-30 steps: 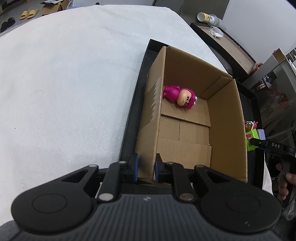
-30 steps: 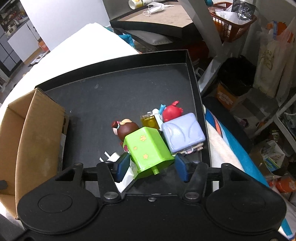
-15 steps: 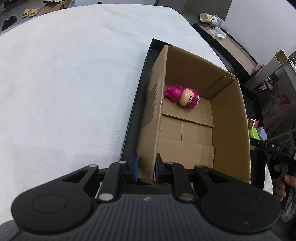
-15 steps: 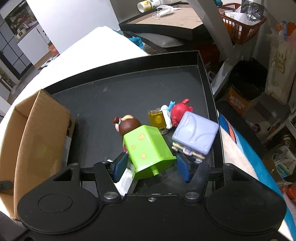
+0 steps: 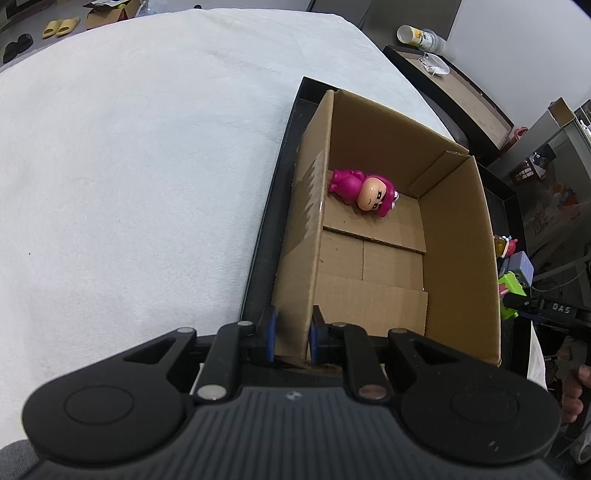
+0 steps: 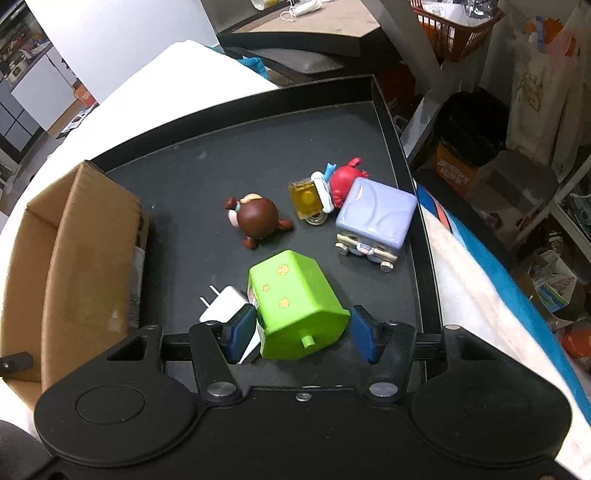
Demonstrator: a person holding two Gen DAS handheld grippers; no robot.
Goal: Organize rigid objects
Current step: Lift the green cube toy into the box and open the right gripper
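My left gripper (image 5: 291, 336) is shut on the near wall of an open cardboard box (image 5: 373, 291) that stands on a black tray (image 5: 266, 236). A pink figurine (image 5: 364, 190) lies inside the box at its far end. My right gripper (image 6: 301, 332) is open, its pads on either side of a green house-shaped toy (image 6: 295, 306) that lies on the tray (image 6: 221, 147). A white plug adapter (image 6: 223, 301) lies by the left pad. A brown-haired figurine (image 6: 256, 219), a lilac cube toy (image 6: 373, 218), a red figure (image 6: 343, 179) and a yellow block (image 6: 306, 194) lie beyond.
The tray rests on a white fluffy cover (image 5: 129, 166). The box also shows at the left of the right wrist view (image 6: 74, 251). Cluttered shelves, bags and an orange basket (image 6: 454, 29) stand past the tray's right rim. The right gripper shows at the right edge of the left wrist view (image 5: 546, 308).
My right gripper has drawn back and up from the toy pile, so more of the tray shows. The lilac cube has shifted away from the green toy. My left gripper keeps its hold on the box.
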